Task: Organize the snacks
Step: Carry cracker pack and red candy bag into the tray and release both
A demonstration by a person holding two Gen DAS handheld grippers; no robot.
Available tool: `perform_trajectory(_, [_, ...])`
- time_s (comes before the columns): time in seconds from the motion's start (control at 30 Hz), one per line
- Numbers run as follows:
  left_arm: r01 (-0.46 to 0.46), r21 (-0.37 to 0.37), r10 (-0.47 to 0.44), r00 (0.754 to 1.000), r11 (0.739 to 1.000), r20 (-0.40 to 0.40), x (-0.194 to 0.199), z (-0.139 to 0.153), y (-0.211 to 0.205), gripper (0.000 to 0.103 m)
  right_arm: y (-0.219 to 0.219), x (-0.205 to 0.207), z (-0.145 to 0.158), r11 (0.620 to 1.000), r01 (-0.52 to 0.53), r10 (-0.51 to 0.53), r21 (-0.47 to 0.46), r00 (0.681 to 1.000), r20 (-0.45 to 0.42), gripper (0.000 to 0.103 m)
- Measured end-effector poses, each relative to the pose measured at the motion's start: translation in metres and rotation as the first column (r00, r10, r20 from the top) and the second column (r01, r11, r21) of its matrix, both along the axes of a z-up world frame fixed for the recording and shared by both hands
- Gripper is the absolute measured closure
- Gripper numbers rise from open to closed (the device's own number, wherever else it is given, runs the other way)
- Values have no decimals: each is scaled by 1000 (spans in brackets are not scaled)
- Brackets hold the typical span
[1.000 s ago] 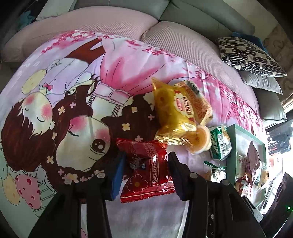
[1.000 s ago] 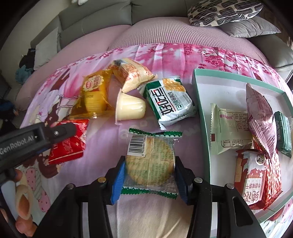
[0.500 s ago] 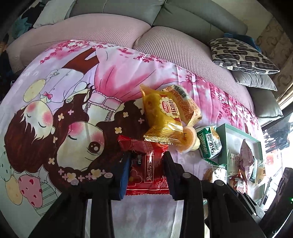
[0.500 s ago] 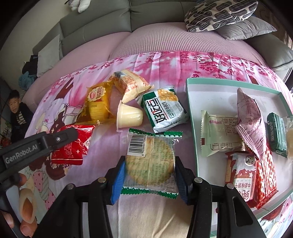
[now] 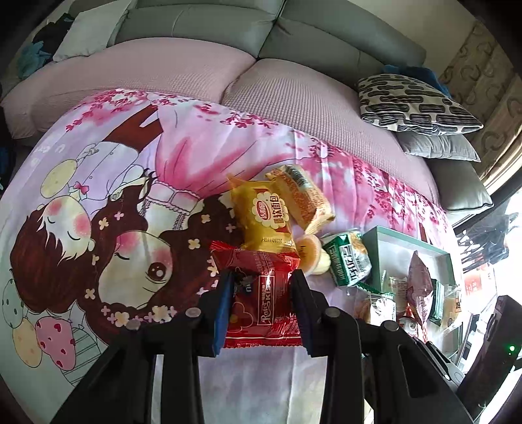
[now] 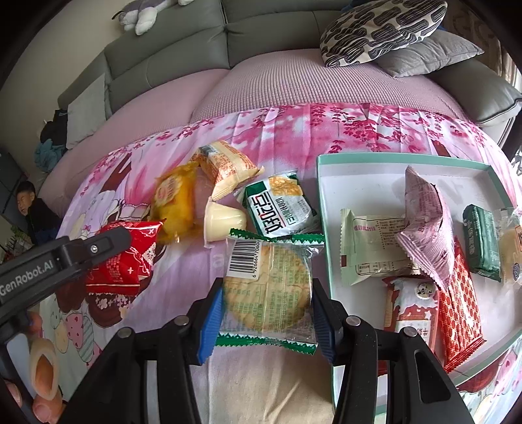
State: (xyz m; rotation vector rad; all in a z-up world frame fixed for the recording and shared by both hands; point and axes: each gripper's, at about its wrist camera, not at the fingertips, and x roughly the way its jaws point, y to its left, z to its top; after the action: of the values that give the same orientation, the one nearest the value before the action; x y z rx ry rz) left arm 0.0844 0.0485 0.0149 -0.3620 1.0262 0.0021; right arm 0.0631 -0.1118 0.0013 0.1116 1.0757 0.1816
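My left gripper (image 5: 261, 290) is shut on a red snack packet (image 5: 264, 300) and holds it above the cartoon blanket; it also shows in the right wrist view (image 6: 124, 261). My right gripper (image 6: 267, 306) is shut on a clear round cracker pack with green edges (image 6: 267, 287). Loose on the blanket lie a yellow bread bag (image 6: 176, 202), an orange-white packet (image 6: 225, 166), a jelly cup (image 6: 223, 221) and a green-white packet (image 6: 280, 208). A teal-rimmed white tray (image 6: 368, 176) at the right holds several snacks.
The pink cartoon blanket (image 5: 98, 212) covers a pink sofa seat (image 5: 293, 94). Grey sofa backs and patterned pillows (image 6: 378, 26) stand behind. A child (image 6: 29, 208) is at the far left edge of the right wrist view.
My left gripper has closed on the red packet and lifted it. My right gripper keeps holding the cracker pack and has risen a little.
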Motion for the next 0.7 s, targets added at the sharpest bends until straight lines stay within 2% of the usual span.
perform_trajectory(0.33, [11, -26, -10, 999, 1000, 39, -1, 10, -12, 66, -16, 0, 8, 999, 38, -39, 13, 999, 22, 50])
perform_trajectory(0.5, [60, -30, -58, 995, 998, 76, 1, 16, -32, 66, -34, 2, 18, 996, 78, -80, 30, 996, 43, 50])
perform_trajectory(0.7, [132, -10, -131, 989, 991, 75, 7, 15, -64, 66, -61, 5, 28, 988, 151, -153, 39, 986, 66, 50])
